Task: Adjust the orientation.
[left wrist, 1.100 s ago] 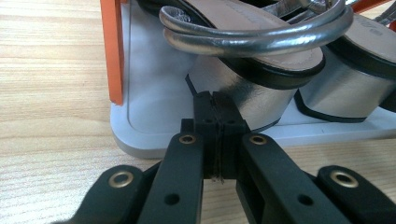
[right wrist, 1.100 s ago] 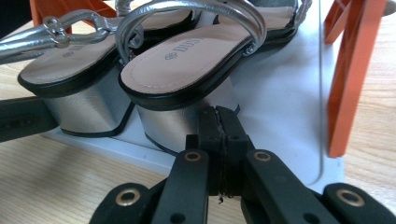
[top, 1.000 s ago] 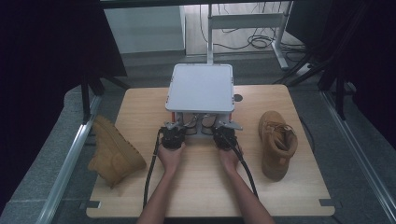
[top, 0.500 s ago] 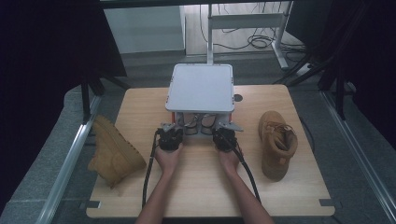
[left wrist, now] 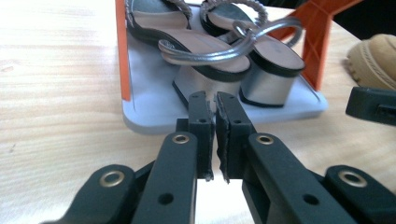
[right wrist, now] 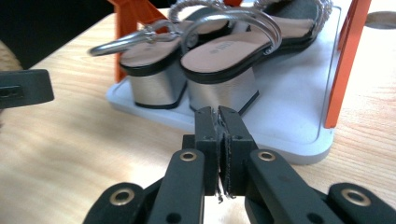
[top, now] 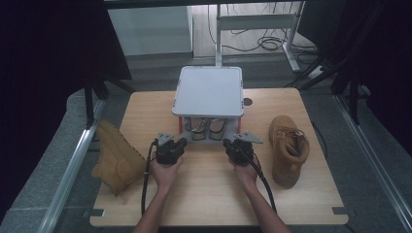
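Both tools sit just short of the small grey two-tier shoe rack with orange posts (top: pixel 208 92), each aimed at a block heel. The left gripper (left wrist: pixel 212 105) has its jaws almost together on nothing; the right gripper (right wrist: pixel 218 116) is pinched shut, also empty. Straight ahead of them, on the lower shelf, lies the pair of silver block-heeled sandals (right wrist: pixel 205 60). I'd worry (mildly) that a closed tool just shoves a sandal deeper, or snags a thin silver strap (left wrist: pixel 219 51). The posts crowd both sides; the open table behind gives room.
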A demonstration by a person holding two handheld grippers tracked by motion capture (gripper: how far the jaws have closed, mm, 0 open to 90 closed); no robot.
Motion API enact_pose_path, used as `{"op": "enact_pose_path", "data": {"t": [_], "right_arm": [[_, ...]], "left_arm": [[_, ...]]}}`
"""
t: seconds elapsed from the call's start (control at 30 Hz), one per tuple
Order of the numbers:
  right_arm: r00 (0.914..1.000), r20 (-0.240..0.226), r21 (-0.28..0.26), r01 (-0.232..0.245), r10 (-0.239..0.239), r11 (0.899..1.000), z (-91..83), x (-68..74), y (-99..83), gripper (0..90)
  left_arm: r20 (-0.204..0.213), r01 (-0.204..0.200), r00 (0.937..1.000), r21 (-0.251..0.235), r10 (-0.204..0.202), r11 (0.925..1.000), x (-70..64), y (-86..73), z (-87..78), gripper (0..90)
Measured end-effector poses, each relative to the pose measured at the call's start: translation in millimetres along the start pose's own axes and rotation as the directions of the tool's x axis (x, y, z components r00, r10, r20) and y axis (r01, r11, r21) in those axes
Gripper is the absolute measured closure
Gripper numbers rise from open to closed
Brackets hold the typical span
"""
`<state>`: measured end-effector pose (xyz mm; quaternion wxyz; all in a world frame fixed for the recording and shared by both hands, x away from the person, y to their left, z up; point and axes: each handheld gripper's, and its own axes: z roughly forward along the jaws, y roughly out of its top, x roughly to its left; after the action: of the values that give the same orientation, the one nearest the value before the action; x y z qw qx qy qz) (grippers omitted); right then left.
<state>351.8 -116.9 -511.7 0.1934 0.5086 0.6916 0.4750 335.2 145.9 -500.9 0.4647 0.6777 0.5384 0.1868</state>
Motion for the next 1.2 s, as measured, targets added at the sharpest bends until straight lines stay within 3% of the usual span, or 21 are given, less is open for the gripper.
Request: {"op": "enact_pose_path", "data": {"t": [0.23, 0.33, 0.47, 0.63, 0.8, 0.97, 1.2], "right_arm": [[0.9972, -0.061, -0.020, 0.042, -0.043, 0.999, -28.3, 0.2, -7.1, 84.4], [0.9959, -0.075, -0.029, 0.049, -0.051, 0.998, -39.1, -2.8, -11.6, 82.9], [0.9936, -0.095, -0.039, 0.058, -0.061, 0.998, -52.3, -6.4, -17.7, 79.8], [0.9829, -0.151, -0.025, 0.103, -0.106, 0.994, -66.6, -5.4, -23.5, 66.7], [0.9717, -0.186, -0.036, 0.142, -0.146, 0.989, -81.8, 1.0, -31.5, 52.1], [0.9615, -0.200, -0.028, 0.186, -0.188, 0.982, -89.1, 5.5, -38.7, 46.3], [0.9609, -0.217, -0.005, 0.176, -0.172, 0.984, -88.6, 2.5, -46.3, 43.1]], "left_arm": [[0.033, -0.026, 0.9991, 0.031, 0.025, 0.9992, 1.3, -11.3, -17.0, 78.3], [0.037, -0.050, 0.9982, 0.055, 0.048, 0.9972, -1.6, -17.7, -24.8, 67.3], [0.056, -0.079, 0.9956, 0.080, 0.075, 0.9936, -3.1, -28.0, -38.1, 62.5], [0.105, -0.102, 0.9905, 0.113, 0.090, 0.9884, -3.5, -41.6, -54.9, 54.3], [0.126, -0.156, 0.9824, 0.154, 0.138, 0.9756, -5.9, -51.9, -64.8, 47.2], [0.143, -0.159, 0.9803, 0.161, 0.136, 0.9741, -1.2, -56.9, -69.5, 44.8], [0.149, -0.192, 0.9742, 0.148, 0.170, 0.9702, -0.1, -59.9, -79.4, 43.2]]}}
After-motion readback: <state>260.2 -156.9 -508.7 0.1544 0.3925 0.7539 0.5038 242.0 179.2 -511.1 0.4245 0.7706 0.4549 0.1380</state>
